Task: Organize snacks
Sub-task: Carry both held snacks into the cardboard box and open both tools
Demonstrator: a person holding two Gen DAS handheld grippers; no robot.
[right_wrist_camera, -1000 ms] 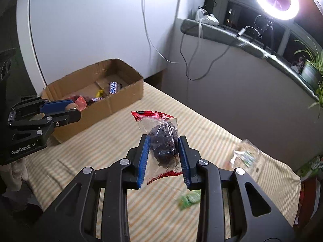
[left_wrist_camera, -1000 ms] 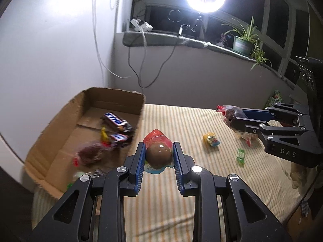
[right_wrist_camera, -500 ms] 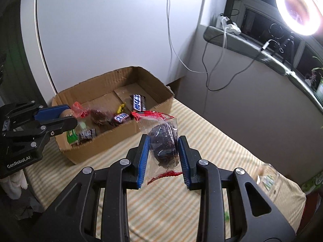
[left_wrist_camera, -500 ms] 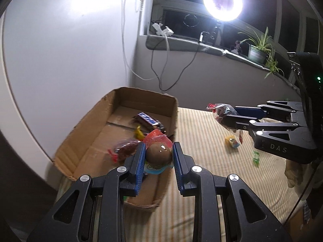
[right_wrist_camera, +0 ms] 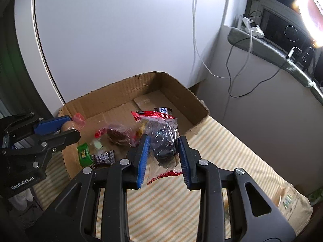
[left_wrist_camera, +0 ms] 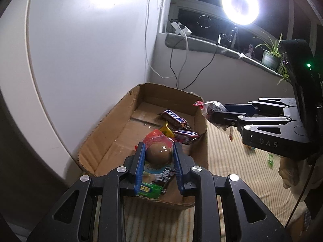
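Observation:
My left gripper (left_wrist_camera: 158,147) is shut on a brown egg-shaped snack (left_wrist_camera: 158,154) in a clear wrapper with a red top, held above the near end of the open cardboard box (left_wrist_camera: 113,121). In the right wrist view the same gripper (right_wrist_camera: 66,124) hangs at the box's left corner. My right gripper (right_wrist_camera: 163,141) is shut on a dark snack in a clear packet with red ends (right_wrist_camera: 163,141), just over the box's near wall (right_wrist_camera: 199,119). Inside the box lie chocolate bars (left_wrist_camera: 174,118), a dark red packet (right_wrist_camera: 119,135) and a green packet (right_wrist_camera: 84,154).
The box stands on a striped cloth (right_wrist_camera: 222,161) against a white wall. Small green sweets (left_wrist_camera: 270,158) lie on the cloth at the right. A bag (right_wrist_camera: 290,199) sits at the cloth's far right edge. Cables hang from a windowsill with a ring light (left_wrist_camera: 240,5).
Both grippers have travelled left from over the striped cloth to the cardboard box, each still shut on its snack. The left one now hangs over the box's interior.

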